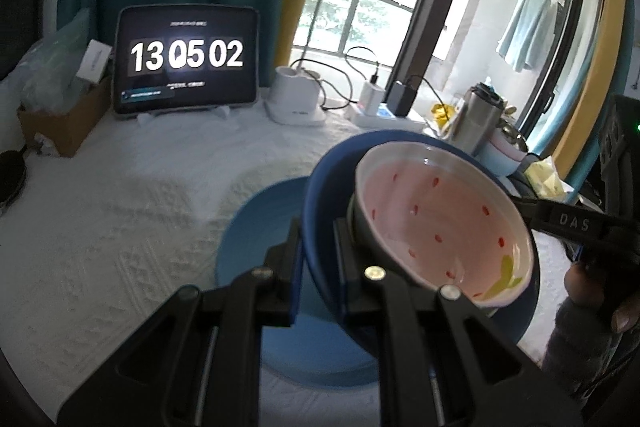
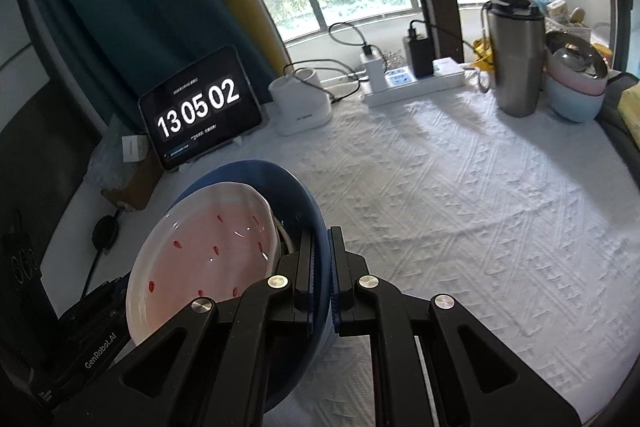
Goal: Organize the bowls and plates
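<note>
- Your left gripper [image 1: 318, 247] is clamped on the near-left rim of the dark blue bowl [image 1: 320, 195], one finger inside the wall and one outside.
- Your right gripper [image 2: 322, 267] pinches the opposite rim of that same dark blue bowl [image 2: 296, 195], jaws drawn narrow on the wall.
- The bowl hangs tilted between your two tools, clear of the cloth.
- Nested inside it sits the pink bowl [image 1: 440, 219] with red flecks and a yellow-green mark near its lower edge; in the right wrist view the pink bowl [image 2: 208, 247] lies at 9 o'clock from your fingers.
- Below the lifted pair, a light blue plate [image 1: 256, 227] lies flat on the white tablecloth [image 2: 460, 207].
- At 11 o'clock in the left wrist view a tablet [image 1: 186, 61] shows a clock face.
- At 1 o'clock in the right wrist view stands a steel flask [image 2: 516, 59], with stacked pastel bowls [image 2: 576, 87] just beside it.
</note>
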Tool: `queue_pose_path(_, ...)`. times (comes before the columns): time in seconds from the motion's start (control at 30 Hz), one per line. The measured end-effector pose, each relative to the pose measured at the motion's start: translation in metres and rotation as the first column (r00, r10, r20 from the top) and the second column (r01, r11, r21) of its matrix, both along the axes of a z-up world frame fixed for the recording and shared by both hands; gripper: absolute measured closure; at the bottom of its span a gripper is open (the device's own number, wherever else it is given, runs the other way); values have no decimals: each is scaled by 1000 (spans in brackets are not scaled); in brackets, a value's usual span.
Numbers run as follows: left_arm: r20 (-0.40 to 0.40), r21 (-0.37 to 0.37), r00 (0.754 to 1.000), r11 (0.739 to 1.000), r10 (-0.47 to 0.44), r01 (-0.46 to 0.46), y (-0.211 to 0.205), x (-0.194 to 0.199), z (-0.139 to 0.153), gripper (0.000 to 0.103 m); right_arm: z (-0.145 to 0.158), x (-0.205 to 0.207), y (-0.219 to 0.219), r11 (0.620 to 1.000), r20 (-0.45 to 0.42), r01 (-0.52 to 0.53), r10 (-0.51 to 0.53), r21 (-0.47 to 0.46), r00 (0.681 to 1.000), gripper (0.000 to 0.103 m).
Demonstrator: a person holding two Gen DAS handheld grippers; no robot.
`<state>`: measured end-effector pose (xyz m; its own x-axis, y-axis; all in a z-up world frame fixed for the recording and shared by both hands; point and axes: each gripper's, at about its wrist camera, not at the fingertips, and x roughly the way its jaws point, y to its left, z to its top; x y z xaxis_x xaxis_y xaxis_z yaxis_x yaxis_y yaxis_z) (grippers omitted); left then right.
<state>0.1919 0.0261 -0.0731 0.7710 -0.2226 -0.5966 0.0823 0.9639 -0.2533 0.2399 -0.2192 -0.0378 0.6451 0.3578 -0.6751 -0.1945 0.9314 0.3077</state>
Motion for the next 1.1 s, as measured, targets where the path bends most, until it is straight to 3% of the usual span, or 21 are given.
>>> queue_pose_path(0.3,-34,11,999,999,37,-37,18,4,-13,91,-17,9,22,999,-34,-31,32,12,999,94)
queue_pose_path(0.57,-15,41,999,999,30,-30,16,10,-13,91,-27,17,23,999,-56,-36,38,33,998,94)
queue_pose_path(0.77,39,125,998,991,48,-53,6,3,-14,90,-32,16,21,999,-64,-37,38,23,997,94)
queue_pose_path(1.1,46,129,996,988,80,-85,8,1,-12,86,-32,16,20,999,-68,-46,47,13,997,93)
